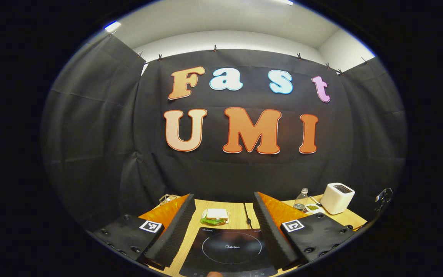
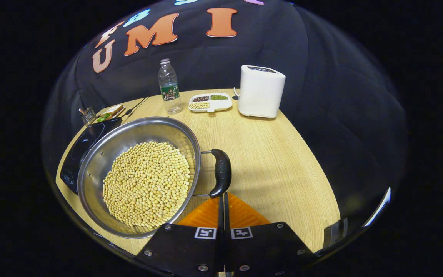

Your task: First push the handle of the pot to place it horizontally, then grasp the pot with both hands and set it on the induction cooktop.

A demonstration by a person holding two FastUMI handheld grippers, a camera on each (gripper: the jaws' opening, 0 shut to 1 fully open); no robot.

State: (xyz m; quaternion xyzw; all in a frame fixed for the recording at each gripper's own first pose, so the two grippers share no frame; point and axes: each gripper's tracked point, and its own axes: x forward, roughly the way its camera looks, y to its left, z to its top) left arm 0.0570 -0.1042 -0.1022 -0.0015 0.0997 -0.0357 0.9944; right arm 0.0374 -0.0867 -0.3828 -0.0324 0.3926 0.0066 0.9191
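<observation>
In the right gripper view a steel pot full of soybeans stands on the wooden table. Its black side handle points toward me on two metal rods. My right gripper is shut with nothing between its fingers, and its tips sit at the near end of that handle. The black induction cooktop lies just left of the pot. In the left gripper view my left gripper is open wide, held above the cooktop, which lies between its fingers.
At the table's far side stand a clear water bottle, a divided white tray of beans and a white appliance. A sandwich and a small metal holder lie behind the cooktop. A black cord runs back from the cooktop.
</observation>
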